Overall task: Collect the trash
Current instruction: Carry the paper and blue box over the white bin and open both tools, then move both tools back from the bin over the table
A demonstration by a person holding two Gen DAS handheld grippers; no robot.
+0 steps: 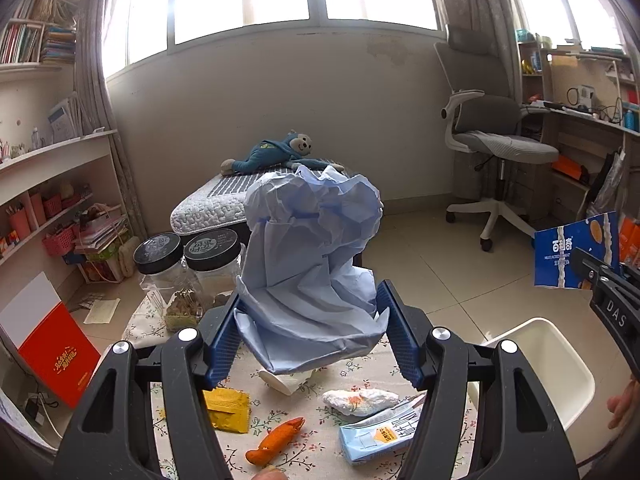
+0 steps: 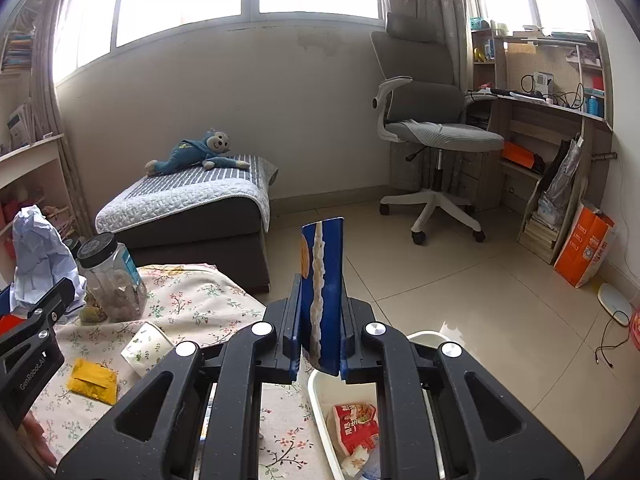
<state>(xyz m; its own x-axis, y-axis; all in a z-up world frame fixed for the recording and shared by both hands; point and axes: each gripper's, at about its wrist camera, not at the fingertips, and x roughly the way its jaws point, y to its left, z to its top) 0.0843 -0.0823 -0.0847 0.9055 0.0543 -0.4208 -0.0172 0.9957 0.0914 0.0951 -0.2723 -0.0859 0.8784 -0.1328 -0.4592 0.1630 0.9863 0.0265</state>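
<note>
My left gripper (image 1: 310,292) is shut on a big crumpled sheet of light blue paper (image 1: 312,232), held above the floral-cloth table (image 1: 320,420). The right wrist view shows that same gripper (image 2: 60,296) and paper (image 2: 36,248) at the far left. My right gripper (image 2: 321,282) is shut on a flattened blue snack box (image 2: 322,264), standing upright above the white bin (image 2: 316,392). The bin holds a red packet (image 2: 356,428). In the left wrist view the right gripper (image 1: 584,268) and blue box (image 1: 568,248) are at the right edge, over the bin (image 1: 560,360).
On the table lie a yellow packet (image 1: 226,408), an orange scrap (image 1: 276,440), a white wad (image 1: 360,400), a pale blue carton (image 1: 380,432) and a tipped paper cup (image 2: 146,346). Two black-lidded jars (image 1: 158,256) stand at its far side. An ottoman (image 2: 192,208) and office chair (image 2: 432,132) stand beyond.
</note>
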